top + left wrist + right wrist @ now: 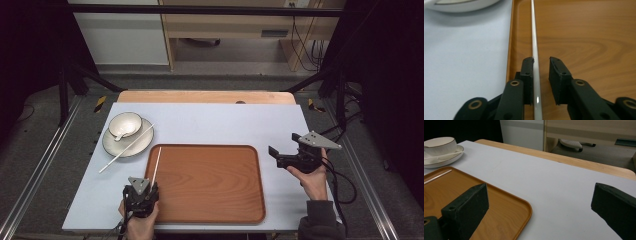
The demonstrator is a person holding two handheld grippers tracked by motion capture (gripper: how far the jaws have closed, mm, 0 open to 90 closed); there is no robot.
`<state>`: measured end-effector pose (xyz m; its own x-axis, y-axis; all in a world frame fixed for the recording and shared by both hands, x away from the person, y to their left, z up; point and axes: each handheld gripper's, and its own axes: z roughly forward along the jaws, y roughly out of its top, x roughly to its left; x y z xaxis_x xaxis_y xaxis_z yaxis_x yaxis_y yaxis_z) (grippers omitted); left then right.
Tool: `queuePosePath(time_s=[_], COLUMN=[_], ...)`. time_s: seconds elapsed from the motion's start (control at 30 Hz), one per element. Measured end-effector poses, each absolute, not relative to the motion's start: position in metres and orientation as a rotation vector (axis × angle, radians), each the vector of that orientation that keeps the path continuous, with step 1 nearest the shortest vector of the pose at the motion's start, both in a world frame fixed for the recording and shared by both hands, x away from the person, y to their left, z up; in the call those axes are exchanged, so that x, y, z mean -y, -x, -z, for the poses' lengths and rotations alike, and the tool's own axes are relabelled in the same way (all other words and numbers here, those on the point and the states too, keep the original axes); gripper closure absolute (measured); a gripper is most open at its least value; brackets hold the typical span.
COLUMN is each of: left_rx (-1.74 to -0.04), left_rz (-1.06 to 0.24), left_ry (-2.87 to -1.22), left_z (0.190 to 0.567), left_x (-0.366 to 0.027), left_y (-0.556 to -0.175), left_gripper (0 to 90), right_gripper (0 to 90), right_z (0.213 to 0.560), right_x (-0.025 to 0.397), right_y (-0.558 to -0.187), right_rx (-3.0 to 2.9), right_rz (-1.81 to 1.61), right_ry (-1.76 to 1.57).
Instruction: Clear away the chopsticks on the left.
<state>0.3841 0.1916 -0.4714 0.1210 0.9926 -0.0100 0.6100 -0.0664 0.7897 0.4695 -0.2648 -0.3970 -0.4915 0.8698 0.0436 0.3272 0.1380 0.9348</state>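
Between the parted jaws of the left gripper (541, 75) a white chopstick (535, 62) is seen, lying against the left pad with a clear gap to the right one, so nothing is clamped. It runs forward along the left edge of the wooden tray (210, 200). A closure now could, it is judged, roll the thin stick aside or lever it over the tray's rim. A second chopstick (126, 149) is laid across the plate (142, 145) beside the bowl (125, 124). The right gripper (284, 153) is held wide open beyond the tray, empty.
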Motion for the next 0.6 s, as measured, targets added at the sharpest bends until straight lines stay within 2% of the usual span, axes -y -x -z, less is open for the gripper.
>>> queuePosePath(time_s=[0.23, 0.4, 0.6], left_rx=[-1.439, -1.293, -1.196], left_rz=[-0.697, -0.641, -0.588], left_ry=[-1.721, -1.724, -1.830], left_z=[0.438, 0.407, 0.388], left_x=[-0.204, -0.220, -0.239], left_y=[-0.389, -0.405, -0.430], left_gripper=[63.0, 52.0, 43.3], right_gripper=[1.7, 1.7, 1.7], right_z=[0.397, 0.396, 0.396], right_x=[0.266, 0.266, 0.266], right_y=[-0.469, -0.469, -0.468], right_rx=[-1.893, -1.888, -1.886], right_rz=[-1.345, -1.349, -1.354], right_ry=[-1.148, -1.143, -1.146])
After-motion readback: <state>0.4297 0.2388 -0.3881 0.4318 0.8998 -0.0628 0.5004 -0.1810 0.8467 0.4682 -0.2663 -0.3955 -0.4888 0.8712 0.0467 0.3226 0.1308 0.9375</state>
